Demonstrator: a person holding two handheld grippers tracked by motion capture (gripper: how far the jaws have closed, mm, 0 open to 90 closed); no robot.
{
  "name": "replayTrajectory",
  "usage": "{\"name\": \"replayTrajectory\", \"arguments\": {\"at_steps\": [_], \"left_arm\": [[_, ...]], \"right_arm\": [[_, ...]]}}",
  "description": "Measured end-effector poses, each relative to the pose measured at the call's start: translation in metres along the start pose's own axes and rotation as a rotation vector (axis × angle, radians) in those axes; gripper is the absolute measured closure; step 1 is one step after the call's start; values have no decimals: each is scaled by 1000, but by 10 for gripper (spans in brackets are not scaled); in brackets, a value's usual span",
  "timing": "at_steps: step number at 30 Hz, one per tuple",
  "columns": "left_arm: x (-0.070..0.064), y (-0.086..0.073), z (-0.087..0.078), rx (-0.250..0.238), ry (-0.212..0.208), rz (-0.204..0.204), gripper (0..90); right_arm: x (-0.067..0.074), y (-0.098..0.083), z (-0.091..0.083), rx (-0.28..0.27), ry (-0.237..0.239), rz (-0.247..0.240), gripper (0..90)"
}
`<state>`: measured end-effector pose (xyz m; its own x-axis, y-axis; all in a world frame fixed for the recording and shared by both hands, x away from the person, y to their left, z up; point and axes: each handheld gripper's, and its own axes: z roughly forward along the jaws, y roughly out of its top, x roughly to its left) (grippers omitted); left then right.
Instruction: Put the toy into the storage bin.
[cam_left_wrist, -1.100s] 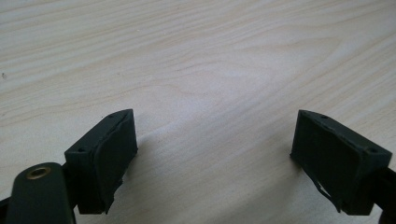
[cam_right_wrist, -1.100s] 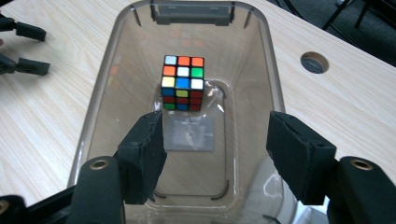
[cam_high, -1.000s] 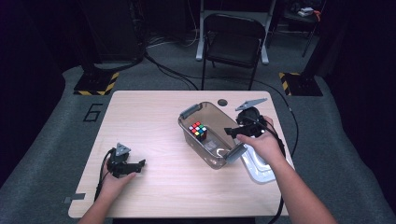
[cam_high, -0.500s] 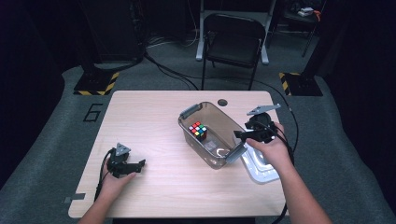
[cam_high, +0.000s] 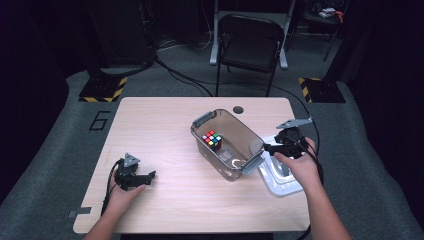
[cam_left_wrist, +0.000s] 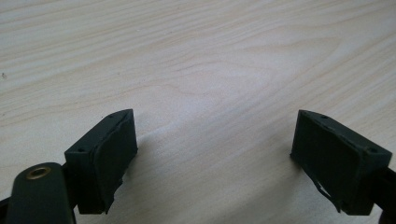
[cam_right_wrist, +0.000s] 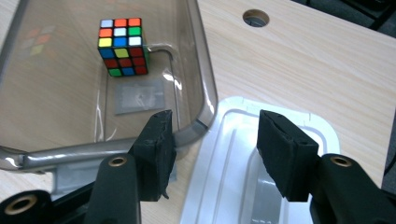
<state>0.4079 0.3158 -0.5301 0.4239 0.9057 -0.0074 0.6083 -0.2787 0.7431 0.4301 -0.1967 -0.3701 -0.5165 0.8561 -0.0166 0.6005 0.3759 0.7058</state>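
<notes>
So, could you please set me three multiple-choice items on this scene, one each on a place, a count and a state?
1. Where is the cube?
A. Inside the bin
B. On the lid
C. On the bare table

2. How many cubes are in view?
A. Three
B. Two
C. One

3. What is between the left gripper's jaws?
A. The cube
B. Nothing, they stand open
C. The lid

Key: 1 A, the cube sits on the bin's floor near its far end. 2 C, a single multicoloured cube shows. 3 B, bare wood shows between the wide-apart jaws in the left gripper view.
</notes>
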Motion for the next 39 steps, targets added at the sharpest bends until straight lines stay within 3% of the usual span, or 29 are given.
{"name": "replayTrajectory", "arguments": {"at_steps": [10, 39], "left_arm": [[0, 0, 0, 0, 0, 0, 138], [0, 0, 0, 0, 0, 0, 138]], "right_arm": [[-17, -17, 6, 10, -34, 71, 467], [-32, -41, 36, 45, -149, 153, 370]]}}
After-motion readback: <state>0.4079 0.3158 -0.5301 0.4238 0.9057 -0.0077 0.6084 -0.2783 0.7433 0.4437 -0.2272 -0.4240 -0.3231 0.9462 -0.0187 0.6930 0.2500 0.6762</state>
